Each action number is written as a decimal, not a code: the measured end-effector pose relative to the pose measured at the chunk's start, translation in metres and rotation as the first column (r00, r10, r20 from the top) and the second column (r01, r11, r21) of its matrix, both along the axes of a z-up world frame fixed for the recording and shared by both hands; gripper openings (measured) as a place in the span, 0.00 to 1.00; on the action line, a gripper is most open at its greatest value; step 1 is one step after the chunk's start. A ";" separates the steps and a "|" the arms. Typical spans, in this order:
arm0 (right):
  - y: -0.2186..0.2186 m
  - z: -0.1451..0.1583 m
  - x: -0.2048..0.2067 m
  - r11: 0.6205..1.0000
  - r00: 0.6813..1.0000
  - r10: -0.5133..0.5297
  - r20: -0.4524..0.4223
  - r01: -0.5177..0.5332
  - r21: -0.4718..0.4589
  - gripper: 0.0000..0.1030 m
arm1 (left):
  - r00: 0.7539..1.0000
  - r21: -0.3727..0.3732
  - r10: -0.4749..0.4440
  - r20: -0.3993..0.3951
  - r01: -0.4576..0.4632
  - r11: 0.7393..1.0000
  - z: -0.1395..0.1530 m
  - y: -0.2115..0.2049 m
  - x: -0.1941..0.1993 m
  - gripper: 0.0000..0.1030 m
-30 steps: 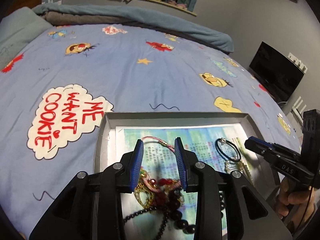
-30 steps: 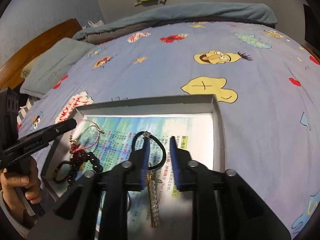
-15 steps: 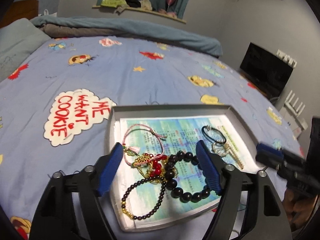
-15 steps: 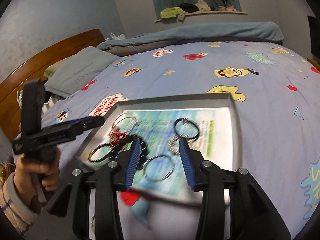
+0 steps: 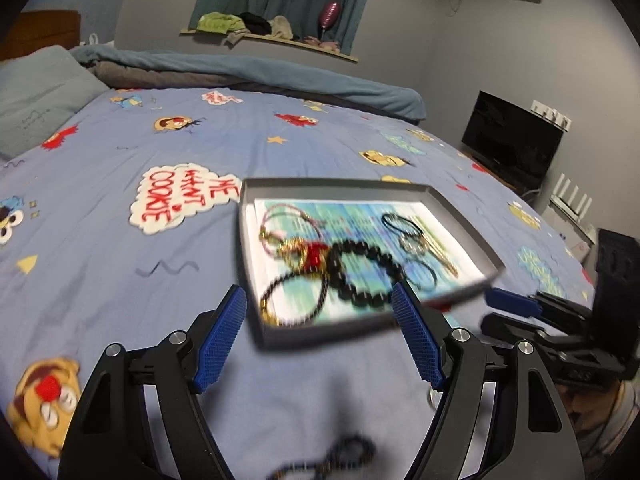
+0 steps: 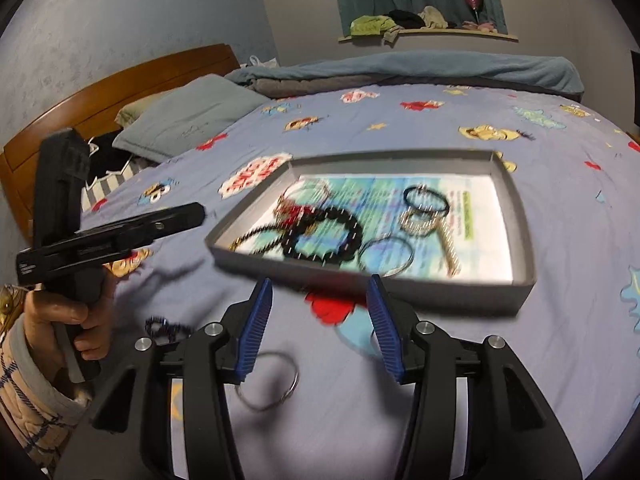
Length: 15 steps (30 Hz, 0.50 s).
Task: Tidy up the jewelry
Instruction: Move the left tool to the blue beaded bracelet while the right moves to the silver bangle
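A grey tray (image 5: 320,182) lined with printed paper lies on the cartoon bedsheet. It holds a black bead bracelet (image 5: 362,272), a pink cord bracelet (image 5: 292,216), a red and gold charm (image 5: 308,252) and a black band (image 5: 402,226). My left gripper (image 5: 318,300) hangs open and empty in front of the tray's near rim. My right gripper (image 6: 319,284) is also short of the tray (image 6: 524,216); its jaws are opening with nothing between them. On the sheet a silver ring (image 6: 272,380) and a small dark bead piece (image 6: 164,326) lie loose.
A pillow (image 6: 188,116) and a wooden headboard (image 6: 120,84) are at the left. A folded blanket (image 5: 248,72) lies across the far side of the bed. A dark screen (image 5: 512,140) stands at the right. A person's hand (image 6: 68,320) holds the left gripper's handle.
Both grippers have drawn back from over the tray to the sheet in front of it. Both sets of jaws have spread wider. The jewelry stays in the tray.
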State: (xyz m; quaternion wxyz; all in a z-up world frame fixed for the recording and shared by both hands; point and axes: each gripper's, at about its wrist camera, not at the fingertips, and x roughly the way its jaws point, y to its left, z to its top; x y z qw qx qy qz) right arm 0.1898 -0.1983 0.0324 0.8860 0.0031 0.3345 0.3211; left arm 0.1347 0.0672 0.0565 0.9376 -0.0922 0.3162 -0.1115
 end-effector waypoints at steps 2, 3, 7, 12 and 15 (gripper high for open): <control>0.001 -0.005 -0.004 1.000 1.000 0.003 -0.014 -0.003 -0.002 0.48 | 1.000 0.009 -0.004 0.006 0.004 1.000 -0.001 -0.001 -0.013 0.74; 0.001 -0.007 -0.006 1.000 1.000 0.004 -0.017 -0.004 -0.005 0.48 | 1.000 0.011 -0.012 0.009 0.011 1.000 -0.002 -0.002 -0.020 0.74; 0.005 -0.016 -0.014 1.000 1.000 0.013 -0.026 -0.014 -0.025 0.53 | 0.999 0.038 -0.040 0.008 0.040 0.998 -0.010 -0.007 -0.046 0.74; 0.008 -0.023 -0.022 0.998 0.999 0.025 -0.034 -0.026 -0.048 0.54 | 0.998 0.123 -0.053 -0.034 0.057 0.991 -0.029 -0.014 -0.065 0.74; 0.010 -0.028 -0.025 0.997 0.999 0.034 -0.040 -0.037 -0.069 0.54 | 0.997 0.134 -0.051 -0.057 0.058 0.989 -0.040 -0.013 -0.072 0.73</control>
